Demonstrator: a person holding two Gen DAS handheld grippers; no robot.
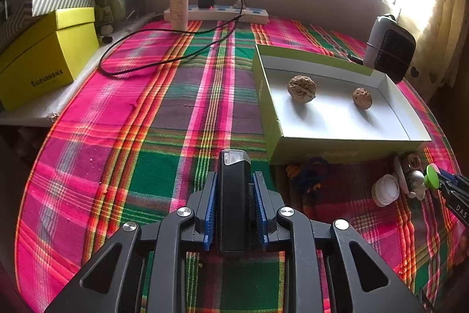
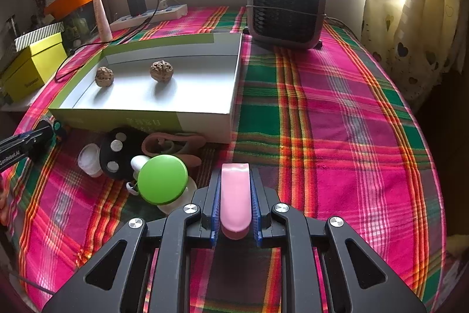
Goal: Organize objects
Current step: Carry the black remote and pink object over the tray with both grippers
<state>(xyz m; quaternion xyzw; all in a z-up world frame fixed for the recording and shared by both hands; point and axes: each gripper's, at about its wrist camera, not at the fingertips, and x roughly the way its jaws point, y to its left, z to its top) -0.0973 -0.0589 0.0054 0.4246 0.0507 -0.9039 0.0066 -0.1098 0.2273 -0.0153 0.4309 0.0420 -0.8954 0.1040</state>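
**Two small items clamped, tray holding two walnuts**

Black oblong object sat pinched between the pads of the left gripper, above the plaid tablecloth. A pink rounded piece was squeezed in the right gripper. Just beside it lay a green-capped item among small clutter in front of the open box, whose white floor held two walnuts. Behind the box stood a small fan heater.
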